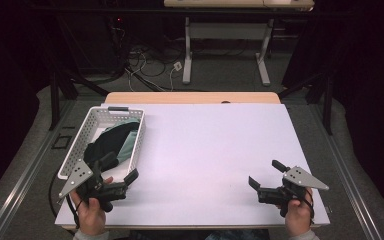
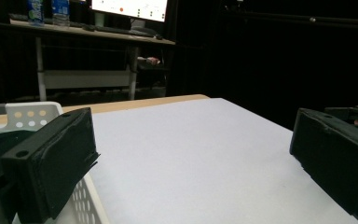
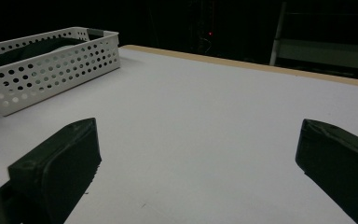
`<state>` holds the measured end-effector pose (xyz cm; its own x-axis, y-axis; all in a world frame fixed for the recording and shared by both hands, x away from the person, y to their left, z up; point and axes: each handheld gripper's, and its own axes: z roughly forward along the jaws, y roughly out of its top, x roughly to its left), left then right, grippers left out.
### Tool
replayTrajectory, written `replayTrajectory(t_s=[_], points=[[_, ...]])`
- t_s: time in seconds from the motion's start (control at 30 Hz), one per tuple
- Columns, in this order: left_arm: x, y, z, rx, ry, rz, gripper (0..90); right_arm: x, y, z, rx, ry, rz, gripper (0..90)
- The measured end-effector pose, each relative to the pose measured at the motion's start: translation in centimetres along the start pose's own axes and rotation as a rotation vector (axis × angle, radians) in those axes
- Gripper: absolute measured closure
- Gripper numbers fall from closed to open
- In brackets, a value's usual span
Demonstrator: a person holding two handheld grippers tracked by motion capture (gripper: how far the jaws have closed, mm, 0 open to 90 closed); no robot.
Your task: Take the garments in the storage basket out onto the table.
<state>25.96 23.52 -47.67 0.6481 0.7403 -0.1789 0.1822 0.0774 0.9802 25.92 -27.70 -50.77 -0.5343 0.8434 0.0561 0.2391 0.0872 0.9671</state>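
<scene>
Left gripper (image 1: 121, 167): held in the person's left hand (image 1: 91, 212) at the near left corner of the worktop (image 1: 215, 145); fingers (image 2: 51, 163) spread wide, nothing held between them. One finger is seen over the near end of the basket (image 1: 77, 150), the other over bare worktop; contact with the basket rim cannot be told.

Right gripper (image 1: 266, 173): held in the right hand (image 1: 297, 215) at the near right of the worktop; fingers (image 3: 58, 163) spread wide, empty, bare white surface seen between them.

Basket: white, perforated, set along the left edge of the worktop. Dark and pale green cloth (image 1: 112, 142) is contained in it.

Surroundings: a second desk (image 1: 237, 5) and loose cables (image 1: 145, 62) on the floor are seen beyond the far edge. A monitor (image 2: 129, 8) and bottles (image 2: 49, 10) are seen on a desk in the left gripper view.
</scene>
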Motion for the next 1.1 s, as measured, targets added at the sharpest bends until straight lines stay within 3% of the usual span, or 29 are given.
replayTrajectory(t_s=[0.23, 0.27, 0.4, 0.67, 0.8, 0.9, 1.1], points=[[0.7, 0.1, -0.3, 0.043, 0.051, -0.030, 0.4, -0.2, -0.1, 0.3, -0.001, -0.008, 0.016, 0.0], [0.8, 0.3, -0.2, 0.072, 0.071, -0.023, 0.4, -0.4, -0.2, 0.5, 0.009, -0.007, 0.028, 0.0], [1.0, 0.7, -0.3, 0.102, 0.068, 0.016, 0.4, -0.6, -0.3, 0.8, 0.016, -0.021, 0.035, 0.0], [1.2, 3.2, 0.2, 0.169, 0.061, 0.025, 0.4, -0.4, -0.4, 0.8, 0.028, -0.049, 0.043, 0.0], [1.8, 4.5, 0.5, 0.169, 0.072, 0.024, 0.4, -0.4, -0.4, 1.0, 0.031, -0.050, 0.024, 0.0], [2.1, 5.0, 0.8, 0.172, 0.076, 0.029, 0.4, -0.6, -0.6, 1.2, 0.036, -0.050, 0.042, 0.0], [3.4, 6.9, 2.0, 0.172, 0.082, -0.015, 0.4, -0.6, -0.6, 1.0, 0.038, -0.056, 0.039, 0.0]])
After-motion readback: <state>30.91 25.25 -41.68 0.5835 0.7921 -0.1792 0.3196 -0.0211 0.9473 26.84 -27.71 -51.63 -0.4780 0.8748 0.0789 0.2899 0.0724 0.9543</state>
